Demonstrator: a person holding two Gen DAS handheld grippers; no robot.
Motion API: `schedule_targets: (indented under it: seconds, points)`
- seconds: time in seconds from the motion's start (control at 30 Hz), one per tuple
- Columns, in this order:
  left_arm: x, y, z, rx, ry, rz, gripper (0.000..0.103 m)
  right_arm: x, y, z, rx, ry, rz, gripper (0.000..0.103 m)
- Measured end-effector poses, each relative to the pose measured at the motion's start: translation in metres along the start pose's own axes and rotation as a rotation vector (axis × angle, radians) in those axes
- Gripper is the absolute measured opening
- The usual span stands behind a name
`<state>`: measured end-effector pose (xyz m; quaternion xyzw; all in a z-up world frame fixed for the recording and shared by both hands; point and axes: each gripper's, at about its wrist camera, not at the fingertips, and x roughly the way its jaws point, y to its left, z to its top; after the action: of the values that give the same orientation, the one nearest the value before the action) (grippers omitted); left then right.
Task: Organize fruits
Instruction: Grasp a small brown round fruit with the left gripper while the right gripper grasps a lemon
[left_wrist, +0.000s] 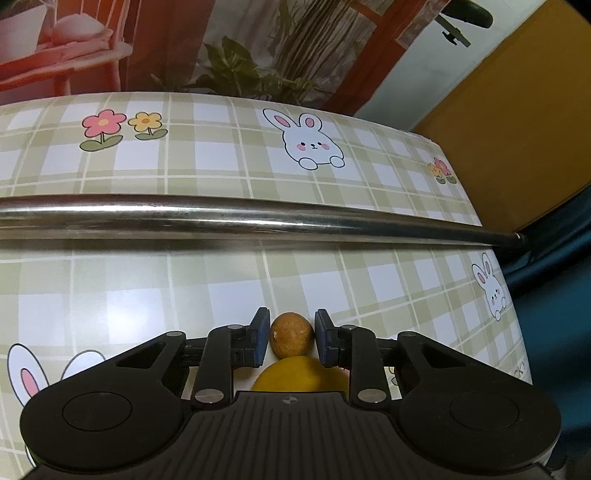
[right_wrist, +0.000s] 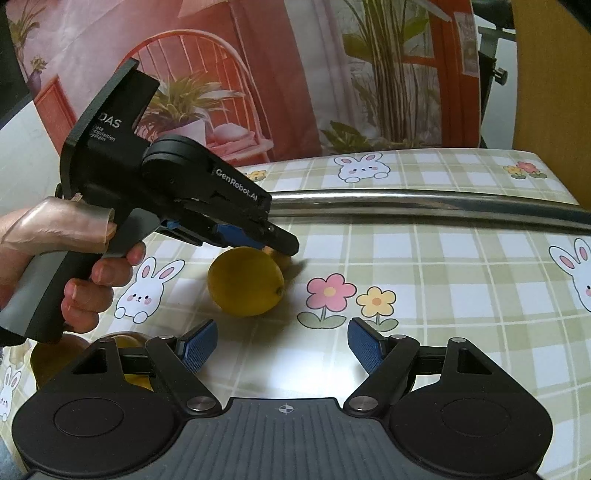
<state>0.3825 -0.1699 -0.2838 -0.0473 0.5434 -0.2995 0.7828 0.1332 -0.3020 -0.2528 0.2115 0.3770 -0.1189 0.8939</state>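
In the left wrist view a small brown round fruit (left_wrist: 292, 334) sits between the blue pads of my left gripper (left_wrist: 291, 332), which is closed against it on both sides. A yellow lemon (left_wrist: 295, 373) lies just under and behind it. In the right wrist view the lemon (right_wrist: 245, 282) rests on the tablecloth, with the left gripper (right_wrist: 284, 251) above its far side; the brown fruit (right_wrist: 282, 260) is mostly hidden there. My right gripper (right_wrist: 282, 345) is open and empty, in front of the lemon.
A steel rail or tray rim (left_wrist: 258, 218) crosses the table, also in the right wrist view (right_wrist: 424, 203). A plaid bunny tablecloth (right_wrist: 461, 280) covers the table. More yellowish fruit (right_wrist: 48, 358) lies at the lower left. The table's right edge (left_wrist: 509, 280) is near.
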Motion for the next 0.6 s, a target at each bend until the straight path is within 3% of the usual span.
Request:
schedule_targets:
  seconds: [0.6]
  points:
    - [-0.051,0.026,-0.010,-0.015,-0.098,0.012,0.028,0.005,0.008,0.007,-0.004,0.000,0.026,0.075]
